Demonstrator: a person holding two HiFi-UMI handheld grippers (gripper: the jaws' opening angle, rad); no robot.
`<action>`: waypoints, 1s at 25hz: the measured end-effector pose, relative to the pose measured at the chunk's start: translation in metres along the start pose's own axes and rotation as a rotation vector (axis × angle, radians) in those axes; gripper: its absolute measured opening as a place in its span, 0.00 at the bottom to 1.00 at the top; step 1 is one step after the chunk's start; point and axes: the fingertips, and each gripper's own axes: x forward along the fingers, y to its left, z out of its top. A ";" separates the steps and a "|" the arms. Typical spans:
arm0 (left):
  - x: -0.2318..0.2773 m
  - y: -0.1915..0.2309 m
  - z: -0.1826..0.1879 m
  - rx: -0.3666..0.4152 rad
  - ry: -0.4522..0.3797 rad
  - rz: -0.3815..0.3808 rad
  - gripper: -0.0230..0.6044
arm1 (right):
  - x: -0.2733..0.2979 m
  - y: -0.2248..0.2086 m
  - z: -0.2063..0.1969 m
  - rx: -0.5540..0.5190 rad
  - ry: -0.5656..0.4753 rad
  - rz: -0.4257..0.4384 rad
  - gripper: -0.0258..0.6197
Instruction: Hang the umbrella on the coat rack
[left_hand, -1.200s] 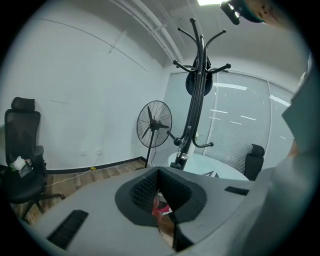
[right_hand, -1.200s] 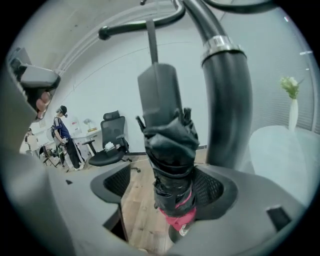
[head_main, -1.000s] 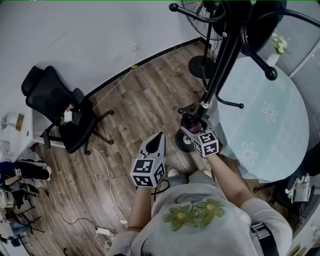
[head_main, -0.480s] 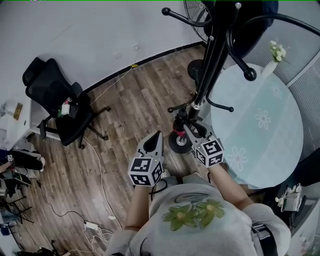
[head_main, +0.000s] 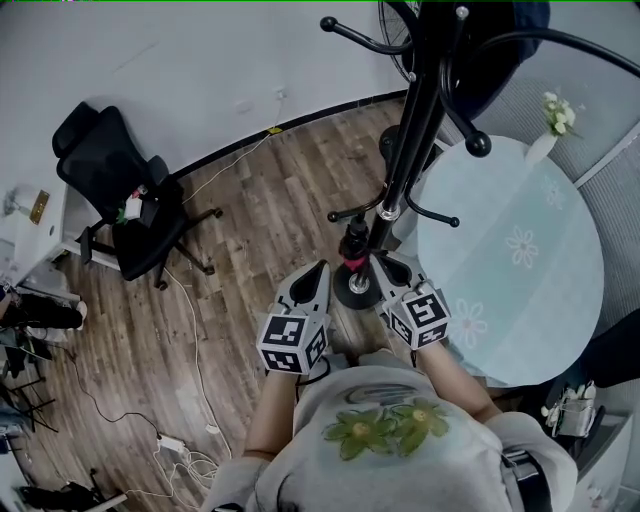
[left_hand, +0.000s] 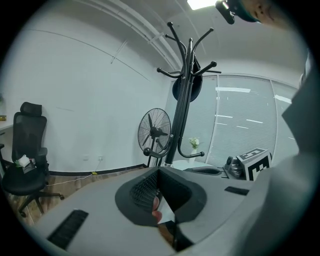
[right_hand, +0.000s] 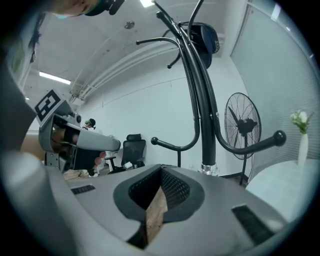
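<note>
Apparently hung: umbrella (head_main: 352, 248), seemingly the pink-banded bundle, dangles off the rack's (head_main: 410, 140) low hook (head_main: 350, 215). Left gripper (head_main: 320, 268), right gripper (head_main: 377, 262): fingers together, empty. Next: confirm hold, withdraw.

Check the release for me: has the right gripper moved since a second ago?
Yes. The right gripper has drawn back from the coat rack's pole, toward the person.
</note>
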 end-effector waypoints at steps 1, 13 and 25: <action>0.001 -0.003 0.001 0.004 -0.002 -0.004 0.04 | -0.002 0.000 0.000 0.005 0.002 0.009 0.04; 0.008 -0.023 0.000 0.023 0.003 -0.029 0.04 | -0.015 -0.002 0.007 -0.006 -0.003 0.030 0.04; 0.019 -0.036 -0.002 0.045 0.022 -0.066 0.04 | -0.020 -0.008 0.002 0.002 0.010 0.020 0.04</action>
